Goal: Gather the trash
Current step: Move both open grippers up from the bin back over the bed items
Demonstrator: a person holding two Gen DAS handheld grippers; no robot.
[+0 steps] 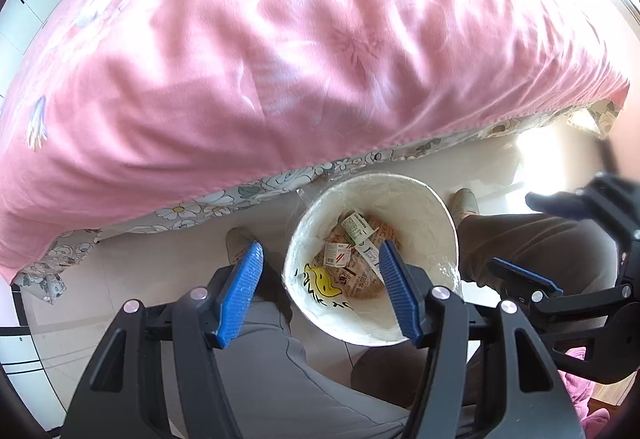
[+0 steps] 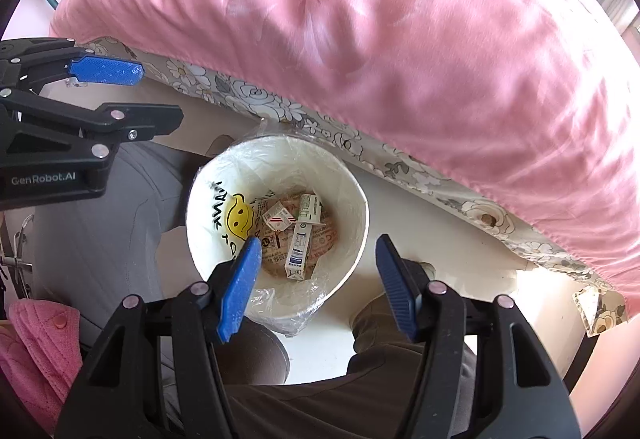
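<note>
A white trash bin (image 1: 424, 207) lined with clear plastic stands on the floor by the bed; it also shows in the right wrist view (image 2: 352, 207). Small cartons and wrappers (image 1: 352, 243) lie at its bottom, also in the right wrist view (image 2: 298, 239). A yellow smiley print (image 2: 240, 216) marks the liner. My left gripper (image 1: 320, 295) is open and empty above the bin's near rim. My right gripper (image 2: 318, 287) is open and empty above the bin. Each gripper shows in the other's view, the right one (image 1: 560, 271) and the left one (image 2: 100, 95).
A bed with a pink quilt (image 1: 300, 39) and a floral sheet (image 2: 280, 107) overhangs just beyond the bin. The person's legs in grey trousers (image 1: 540, 247) and shoes (image 1: 466, 201) flank the bin. Pale tiled floor (image 2: 440, 239) surrounds it.
</note>
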